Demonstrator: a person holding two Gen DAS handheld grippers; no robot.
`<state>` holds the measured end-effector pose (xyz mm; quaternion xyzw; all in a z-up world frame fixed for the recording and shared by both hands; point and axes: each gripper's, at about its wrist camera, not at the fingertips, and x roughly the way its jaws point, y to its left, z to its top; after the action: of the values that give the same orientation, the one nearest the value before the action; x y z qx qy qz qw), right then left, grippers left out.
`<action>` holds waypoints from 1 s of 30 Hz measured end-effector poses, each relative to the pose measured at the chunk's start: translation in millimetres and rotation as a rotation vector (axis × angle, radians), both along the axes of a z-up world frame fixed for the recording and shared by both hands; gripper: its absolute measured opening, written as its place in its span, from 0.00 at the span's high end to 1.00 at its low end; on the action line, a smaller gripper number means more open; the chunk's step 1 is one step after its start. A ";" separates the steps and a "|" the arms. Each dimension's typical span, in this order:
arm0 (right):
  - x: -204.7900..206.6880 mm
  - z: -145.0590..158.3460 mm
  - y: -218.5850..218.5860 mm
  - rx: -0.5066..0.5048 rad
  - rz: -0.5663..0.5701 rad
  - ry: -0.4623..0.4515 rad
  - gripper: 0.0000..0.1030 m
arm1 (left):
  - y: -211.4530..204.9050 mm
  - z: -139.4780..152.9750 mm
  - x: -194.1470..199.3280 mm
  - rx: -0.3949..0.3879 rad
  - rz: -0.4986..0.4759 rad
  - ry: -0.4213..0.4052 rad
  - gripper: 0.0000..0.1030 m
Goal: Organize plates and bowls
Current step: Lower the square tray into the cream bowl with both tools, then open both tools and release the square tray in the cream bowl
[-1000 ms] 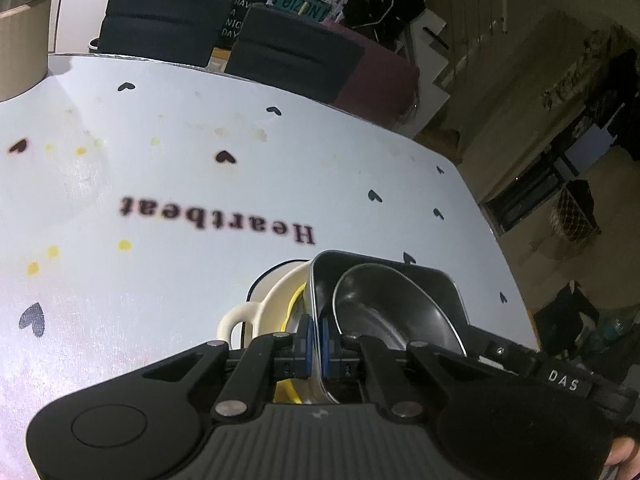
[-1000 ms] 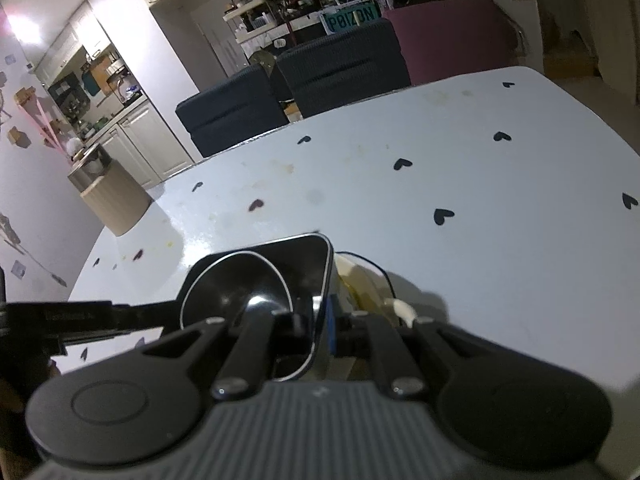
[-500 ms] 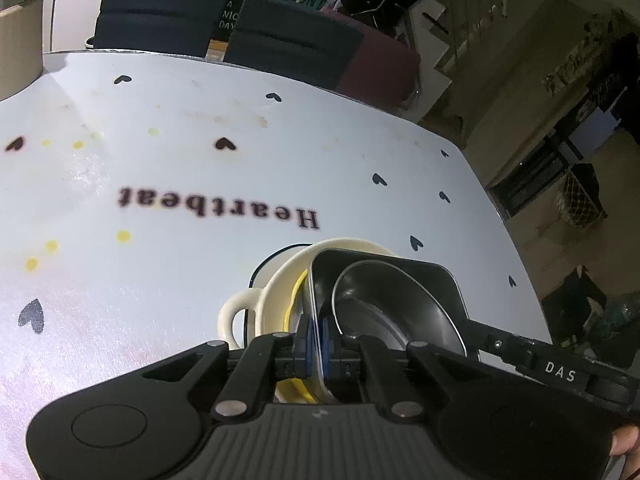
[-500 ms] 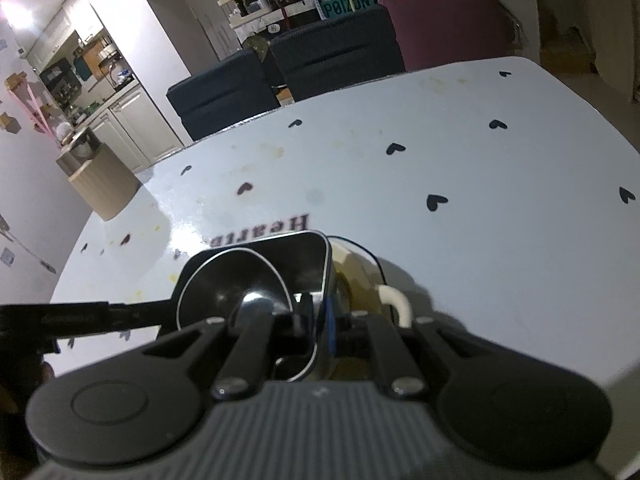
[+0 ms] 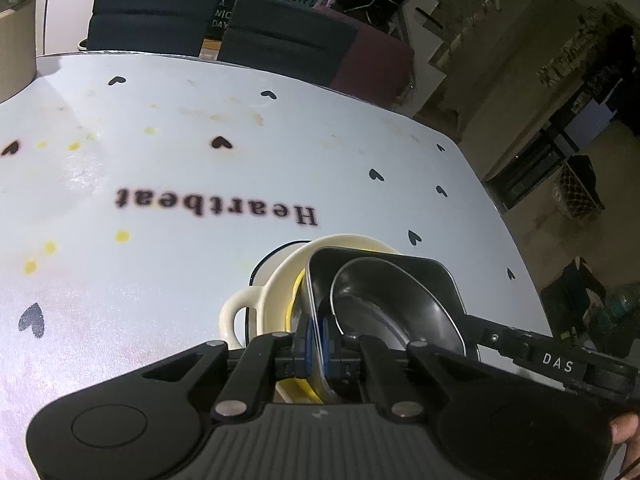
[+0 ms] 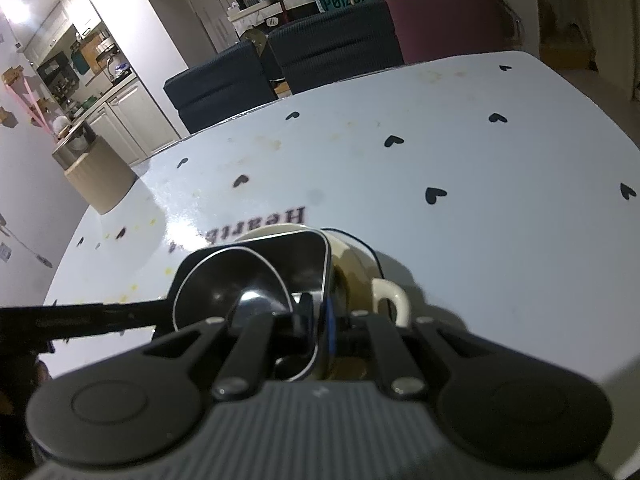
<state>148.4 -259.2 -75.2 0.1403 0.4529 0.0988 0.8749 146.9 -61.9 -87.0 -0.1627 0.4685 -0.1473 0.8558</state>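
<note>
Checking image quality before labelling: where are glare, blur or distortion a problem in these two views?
Left wrist: the table edge bows from fisheye, the print looks soft, the room beyond is dim. Right wrist: glare on the table's left part, a bright highlight inside the black bowl.

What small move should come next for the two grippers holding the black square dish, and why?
Probably lower it a little, then open both. The left gripper and right gripper are each shut on a wall of the black square dish, which holds a round black bowl and already sits partly inside the cream handled bowl.
</note>
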 end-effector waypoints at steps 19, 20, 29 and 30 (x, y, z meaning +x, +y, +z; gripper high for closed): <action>-23.6 43.2 -2.6 -0.052 -0.023 -0.182 0.14 | 6.6 64.2 -34.4 0.085 0.076 -0.196 0.02; -26.3 46.9 -2.5 -0.061 -0.025 -0.194 0.10 | 5.3 69.8 -37.7 0.097 0.078 -0.216 0.00; -59.6 78.1 -7.6 -0.131 -0.070 -0.315 0.01 | 0.2 105.1 -68.5 0.131 0.094 -0.324 0.00; -64.7 81.6 -9.3 -0.129 -0.080 -0.330 0.01 | -0.2 106.3 -72.6 0.141 0.099 -0.332 0.00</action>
<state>83.7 -268.5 6.4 0.0839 0.3028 0.0564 0.9477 74.3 -62.1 19.3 -0.0986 0.3213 -0.0963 0.9369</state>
